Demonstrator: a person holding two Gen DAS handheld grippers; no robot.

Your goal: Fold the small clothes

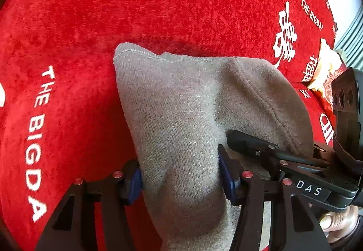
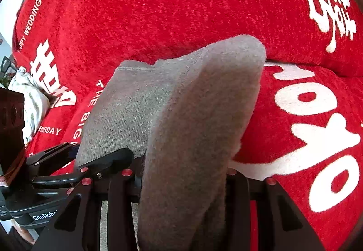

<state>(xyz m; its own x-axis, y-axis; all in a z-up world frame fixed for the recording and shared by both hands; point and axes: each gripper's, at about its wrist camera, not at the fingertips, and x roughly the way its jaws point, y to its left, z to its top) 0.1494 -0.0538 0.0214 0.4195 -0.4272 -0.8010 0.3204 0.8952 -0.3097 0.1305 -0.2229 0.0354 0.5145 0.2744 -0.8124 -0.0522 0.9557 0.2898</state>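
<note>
Grey knit sock [image 1: 181,114] held over a red wedding-print cover [image 1: 158,1]. Left claw [image 1: 179,180] & right claw [image 2: 183,180] each clamp it. Sock looks doubled over w/ fold part done; laying flat still left.

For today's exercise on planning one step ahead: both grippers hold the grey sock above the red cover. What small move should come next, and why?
Probably lower both grippers together and lay the grey sock flat on the red cover. The left gripper and right gripper each clamp it, and it stands bunched and doubled between them, not yet lying flat.
</note>
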